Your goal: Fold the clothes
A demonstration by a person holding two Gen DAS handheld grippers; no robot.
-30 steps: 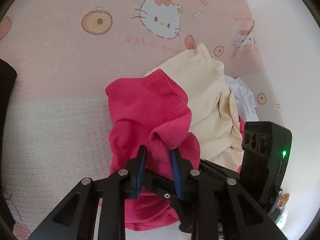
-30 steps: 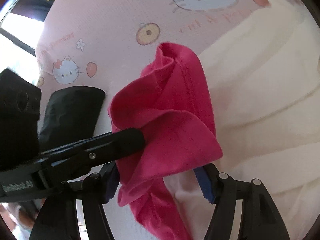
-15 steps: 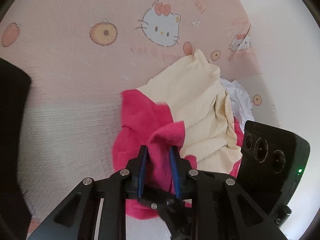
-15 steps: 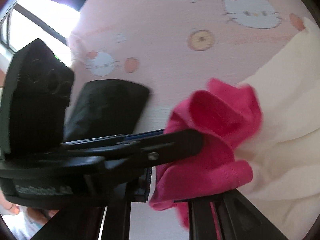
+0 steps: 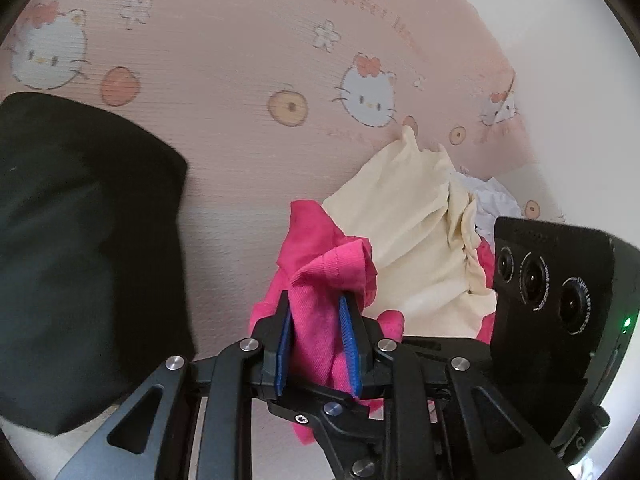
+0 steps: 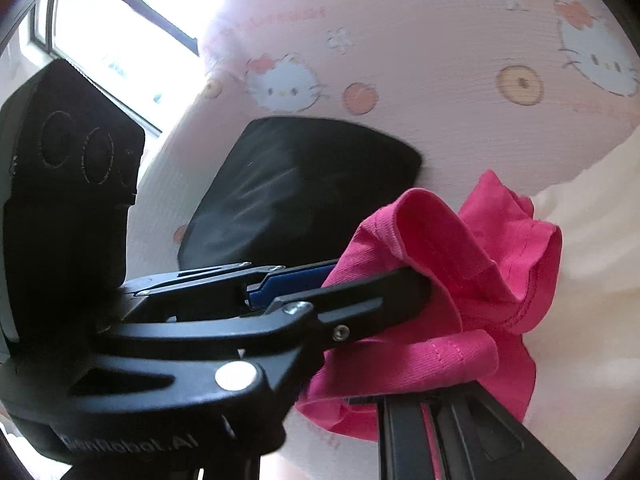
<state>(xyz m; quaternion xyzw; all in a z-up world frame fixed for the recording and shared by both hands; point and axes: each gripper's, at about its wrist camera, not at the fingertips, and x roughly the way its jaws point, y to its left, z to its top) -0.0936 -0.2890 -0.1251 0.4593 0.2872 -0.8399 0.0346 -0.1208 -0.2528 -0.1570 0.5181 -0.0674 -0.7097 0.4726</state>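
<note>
A bright pink garment hangs bunched in the middle of the left wrist view. My left gripper is shut on a fold of it between its blue pads. In the right wrist view the same pink garment drapes over the left gripper, which comes in from the left. My right gripper sits at the bottom edge, its fingers close together with pink cloth pinched between them. The camera body of the right gripper is at the lower right of the left wrist view.
A cream garment lies crumpled right behind the pink one, with a white garment past it. A folded black garment lies at the left on the pink cartoon-cat bed sheet. A bright window is beyond the bed.
Both grippers have lifted the pink garment off the cream pile and drawn back. The right gripper's fingers have closed in on the cloth. The black garment has come further into view.
</note>
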